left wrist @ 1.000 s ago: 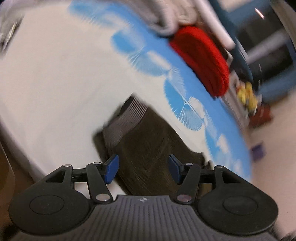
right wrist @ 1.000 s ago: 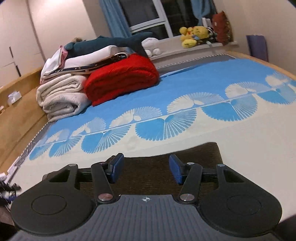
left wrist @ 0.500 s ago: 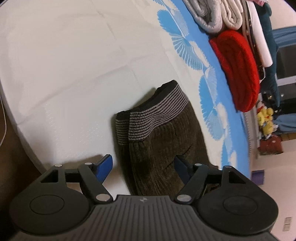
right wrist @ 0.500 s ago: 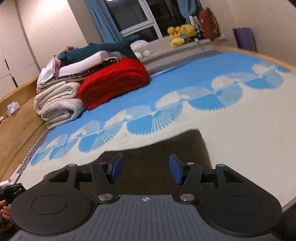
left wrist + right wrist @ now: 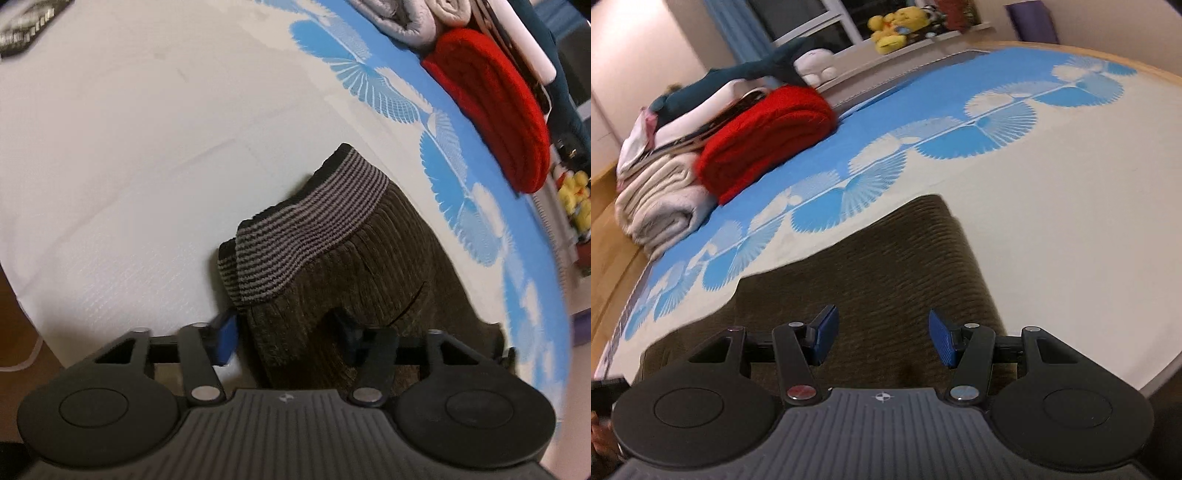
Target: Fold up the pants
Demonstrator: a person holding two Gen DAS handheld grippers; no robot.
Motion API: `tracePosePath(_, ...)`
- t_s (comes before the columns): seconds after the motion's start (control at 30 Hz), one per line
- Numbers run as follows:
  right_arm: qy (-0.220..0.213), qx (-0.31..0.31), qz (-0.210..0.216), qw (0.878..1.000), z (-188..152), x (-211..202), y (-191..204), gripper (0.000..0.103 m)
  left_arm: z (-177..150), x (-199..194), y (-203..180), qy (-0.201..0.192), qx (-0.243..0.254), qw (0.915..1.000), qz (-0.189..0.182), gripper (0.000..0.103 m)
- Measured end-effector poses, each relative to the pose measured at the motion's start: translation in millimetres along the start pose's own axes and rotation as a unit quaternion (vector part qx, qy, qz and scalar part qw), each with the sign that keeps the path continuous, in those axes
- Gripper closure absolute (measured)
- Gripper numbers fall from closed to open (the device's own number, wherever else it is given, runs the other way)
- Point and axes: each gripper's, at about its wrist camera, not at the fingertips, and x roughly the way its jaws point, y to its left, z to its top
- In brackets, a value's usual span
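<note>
Pants (image 5: 354,280), dark brown corduroy, were found folded near the bed's (image 5: 110,147) front edge. The striped waistband (image 5: 303,236) was shown only by the left wrist view; the plain folded end (image 5: 886,266) and a red blanket (image 5: 768,136) by the right. The left gripper (image 5: 284,332) was caught closing, the waistband corner between its fingers, pads not yet seen to press. The right gripper (image 5: 882,339) was held unclenched over the cloth, grasping nothing. Since half a second earlier, both had been brought lower, and the left jaws narrowed.
</note>
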Motion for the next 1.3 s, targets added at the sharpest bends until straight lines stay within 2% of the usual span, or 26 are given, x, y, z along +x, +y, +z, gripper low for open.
tracePosePath(0.07,0.000,0.009,-0.010,1.000,2,4,-5,0.046,-5,-7,-11,-0.017,0.018,0.9995,0.018,0.070)
tracePosePath(0.13,0.006,0.019,-0.022,1.000,4,10,-11,0.046,-8,-21,-27,-0.042,0.037,0.9980,0.028,0.077)
tracePosePath(0.2,0.011,0.030,-0.032,0.999,7,15,-19,0.046,-13,-45,-56,-0.080,0.070,0.9940,0.026,0.080)
tracePosePath(0.27,0.007,0.043,-0.031,0.999,11,18,-28,0.046,-23,-73,-103,-0.123,0.126,0.9843,0.013,0.082)
tracePosePath(0.33,-0.003,0.046,-0.027,0.999,16,18,-36,0.046,-45,-101,-167,-0.161,0.200,0.9665,-0.013,0.084)
tracePosePath(0.4,-0.017,0.053,-0.023,0.998,21,17,-45,0.046,-87,-127,-236,-0.191,0.281,0.9395,-0.041,0.088)
tracePosePath(0.43,-0.025,0.060,-0.019,0.998,23,16,-51,0.046,-113,-137,-268,-0.205,0.320,0.9233,-0.054,0.089)
tracePosePath(0.53,-0.059,0.098,-0.003,0.993,30,9,-72,0.046,-215,-150,-345,-0.224,0.437,0.8654,-0.099,0.089)
tracePosePath(0.57,-0.072,0.111,-0.001,0.991,31,7,-80,0.046,-251,-147,-362,-0.216,0.475,0.8463,-0.109,0.087)
tracePosePath(0.6,-0.086,0.125,-0.003,0.988,33,4,-88,0.046,-290,-136,-377,-0.196,0.519,0.8229,-0.120,0.084)
tracePosePath(0.63,-0.099,0.140,-0.008,0.985,34,1,-96,0.046,-319,-123,-384,-0.173,0.553,0.8052,-0.127,0.073)
tracePosePath(0.67,-0.110,0.156,-0.014,0.982,35,-1,-105,0.046,-347,-106,-388,-0.131,0.589,0.7860,-0.134,0.057)
tracePosePath(0.7,-0.118,0.175,-0.023,0.977,35,-2,-115,0.046,-369,-92,-386,-0.088,0.618,0.7691,-0.138,0.057)
tracePosePath(0.73,-0.120,0.192,-0.029,0.974,34,-2,-123,0.046,-381,-86,-380,-0.071,0.628,0.7621,-0.142,0.057)
tracePosePath(0.77,-0.117,0.208,-0.034,0.971,33,-2,-131,0.046,-382,-85,-368,-0.072,0.623,0.7640,-0.153,0.056)
tracePosePath(0.83,-0.106,0.231,-0.038,0.967,31,0,-143,0.046,-365,-86,-346,-0.081,0.600,0.7786,-0.165,0.051)
tracePosePath(0.9,-0.093,0.235,-0.017,0.967,30,1,-147,0.045,-330,-81,-325,-0.097,0.565,0.8075,-0.140,0.051)
tracePosePath(1.0,-0.059,0.208,0.020,0.976,30,11,-135,0.042,-274,-65,-287,-0.108,0.503,0.8537,-0.083,0.053)
tracePosePath(1.07,-0.033,0.182,0.040,0.982,30,20,-119,0.037,-247,-52,-256,-0.088,0.470,0.8759,-0.065,0.058)
tracePosePath(1.1,-0.017,0.165,0.047,0.985,28,26,-109,0.033,-239,-44,-241,-0.076,0.463,0.8809,-0.063,0.059)
tracePosePath(1.13,0.000,0.146,0.052,0.988,26,32,-100,0.032,-234,-39,-231,-0.069,0.461,0.8820,-0.072,0.058)
tracePosePath(1.2,0.038,0.112,0.053,0.992,21,45,-81,0.030,-237,-32,-207,-0.058,0.462,0.8802,-0.093,0.058)
tracePosePath(1.3,0.068,0.072,0.022,0.995,16,59,-59,0.025,-242,-25,-181,-0.083,0.449,0.8800,-0.130,0.057)
